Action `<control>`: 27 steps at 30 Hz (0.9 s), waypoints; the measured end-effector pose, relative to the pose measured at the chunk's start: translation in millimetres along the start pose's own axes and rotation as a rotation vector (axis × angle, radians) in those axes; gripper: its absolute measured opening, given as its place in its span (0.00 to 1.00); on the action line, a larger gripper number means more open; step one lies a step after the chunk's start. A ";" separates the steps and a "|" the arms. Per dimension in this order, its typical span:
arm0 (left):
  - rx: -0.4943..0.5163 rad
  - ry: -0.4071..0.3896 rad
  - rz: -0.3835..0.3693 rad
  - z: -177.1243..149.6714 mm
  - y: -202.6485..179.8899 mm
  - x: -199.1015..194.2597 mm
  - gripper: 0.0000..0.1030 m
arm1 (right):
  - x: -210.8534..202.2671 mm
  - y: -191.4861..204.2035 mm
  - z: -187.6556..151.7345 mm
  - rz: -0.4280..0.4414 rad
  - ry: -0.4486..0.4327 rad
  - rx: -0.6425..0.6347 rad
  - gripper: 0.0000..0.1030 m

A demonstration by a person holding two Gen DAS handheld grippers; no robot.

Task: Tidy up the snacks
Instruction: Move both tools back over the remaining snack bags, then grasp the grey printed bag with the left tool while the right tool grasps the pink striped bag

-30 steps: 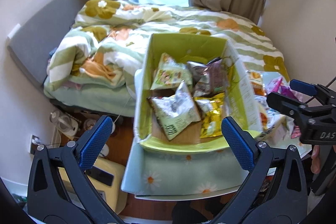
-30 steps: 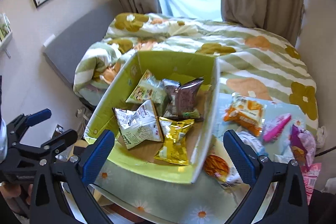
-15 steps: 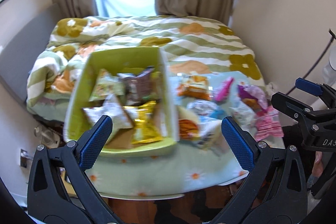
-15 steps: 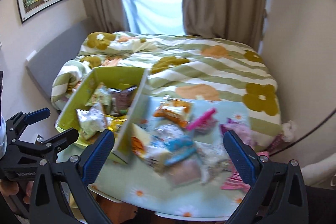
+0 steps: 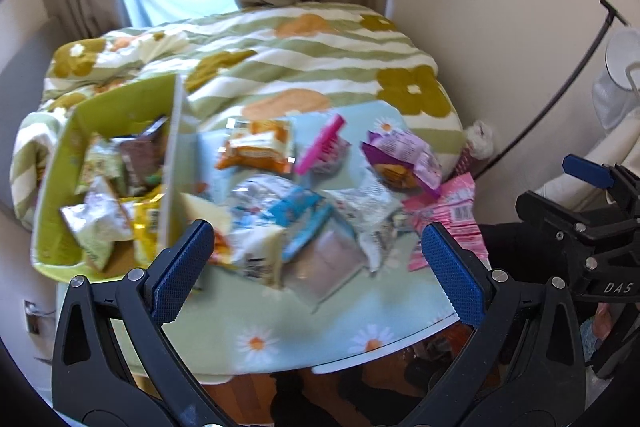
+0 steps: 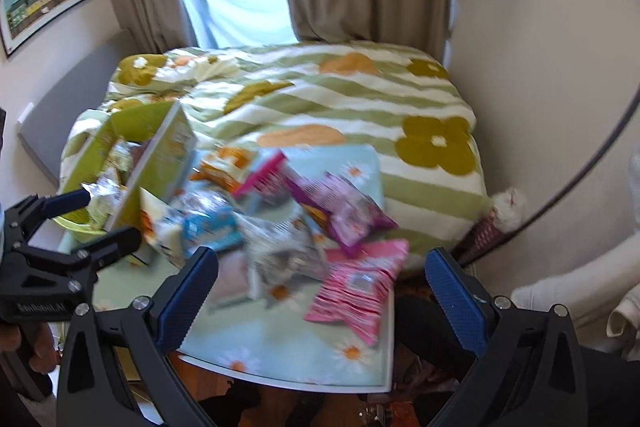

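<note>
A green box [image 5: 120, 103] [image 6: 132, 125] at the table's left holds several snack packs, among them a gold pack [image 5: 146, 227]. To its right a loose pile lies on the daisy cloth: an orange pack [image 5: 256, 147], a blue pack [image 5: 296, 215] [image 6: 210, 227], a purple pack [image 5: 400, 155] [image 6: 340, 205] and a pink striped pack [image 5: 448, 211] [image 6: 356, 287]. My left gripper [image 5: 316, 267] hangs open above the pile's near side. My right gripper [image 6: 320, 291] is open too, over the pile's right part. Neither holds anything.
The small table [image 5: 320, 335] stands against a bed with a green flowered duvet [image 6: 340, 99]. A wall [image 5: 500, 7] closes the right side, with white laundry [image 6: 580, 299] beside it. Wooden floor shows under the table's front edge.
Both views have swung right, from the green box toward the loose snack pile. The box now sits at the left edge of each view. Both grippers stayed open and empty.
</note>
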State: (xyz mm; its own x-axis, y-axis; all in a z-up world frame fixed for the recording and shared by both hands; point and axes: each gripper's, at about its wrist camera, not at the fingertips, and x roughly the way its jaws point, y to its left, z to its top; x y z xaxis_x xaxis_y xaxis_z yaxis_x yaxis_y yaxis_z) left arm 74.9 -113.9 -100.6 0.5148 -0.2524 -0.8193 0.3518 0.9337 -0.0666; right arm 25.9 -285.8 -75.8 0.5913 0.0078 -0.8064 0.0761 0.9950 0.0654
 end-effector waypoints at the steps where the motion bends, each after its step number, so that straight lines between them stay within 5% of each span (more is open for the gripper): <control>1: 0.004 0.010 -0.004 1.3 -3.9 6.0 0.99 | 5.6 -7.7 -4.5 -0.003 0.012 0.013 1.00; 16: 0.144 0.187 -0.077 12.9 -40.7 149.0 0.99 | 105.0 -47.4 -44.7 -0.017 0.161 0.138 1.00; 27: 0.584 0.239 -0.108 15.5 -65.5 172.5 0.99 | 124.1 -43.4 -49.9 -0.053 0.182 0.116 1.00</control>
State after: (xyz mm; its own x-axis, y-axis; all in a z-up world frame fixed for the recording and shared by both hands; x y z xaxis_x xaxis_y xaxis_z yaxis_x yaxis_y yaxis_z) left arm 152.8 -222.5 -228.7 0.2880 -0.2104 -0.9342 0.7945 0.5972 0.1104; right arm 55.9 -323.0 -208.1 0.4300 -0.0159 -0.9027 0.2016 0.9763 0.0789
